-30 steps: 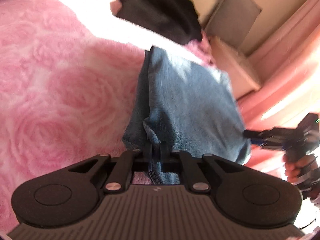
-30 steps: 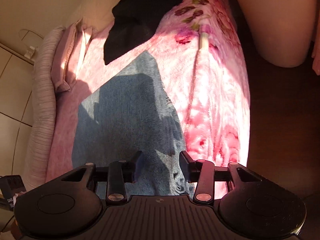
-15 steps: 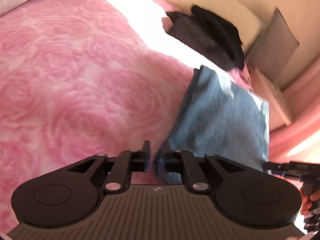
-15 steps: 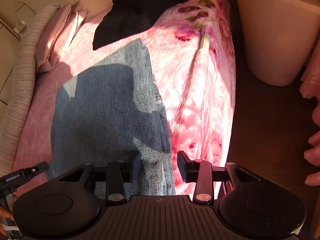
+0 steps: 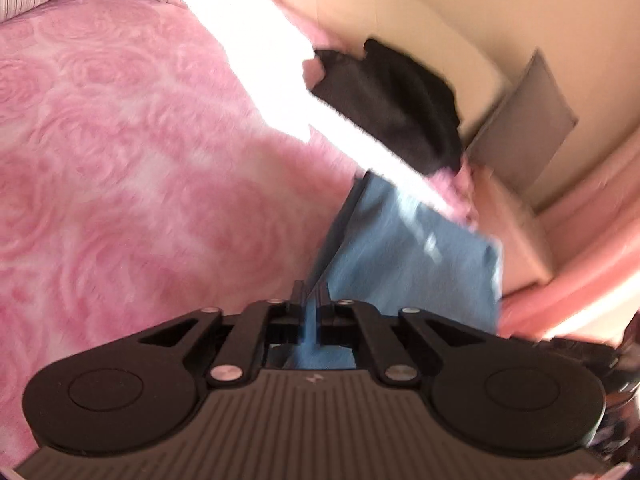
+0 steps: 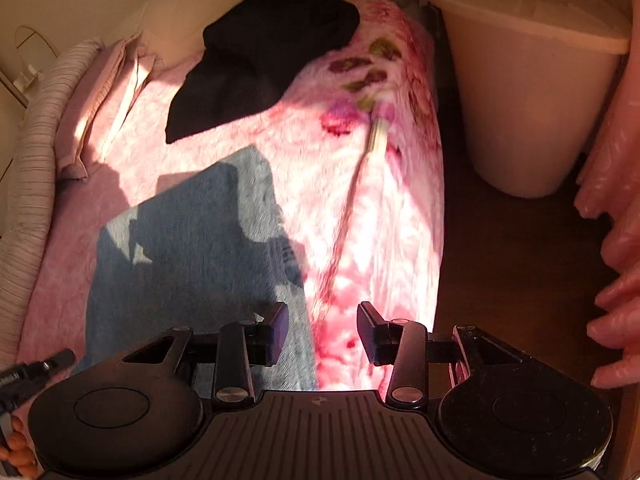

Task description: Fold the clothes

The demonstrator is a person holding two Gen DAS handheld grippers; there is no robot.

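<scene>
left tongs (image 5: 308, 292) pinched tight on an edge of the jeans (image 5: 412, 260), which lie folded on the pink bed (image 5: 120, 160) just ahead and right of them. right tongs (image 6: 322, 330) parted and widening, nothing between, hovering over the jeans' near corner. risks: the thin edge slipping free under pull; dragging undoes the fold; the black garment (image 6: 264, 52) beyond gets snagged.
</scene>
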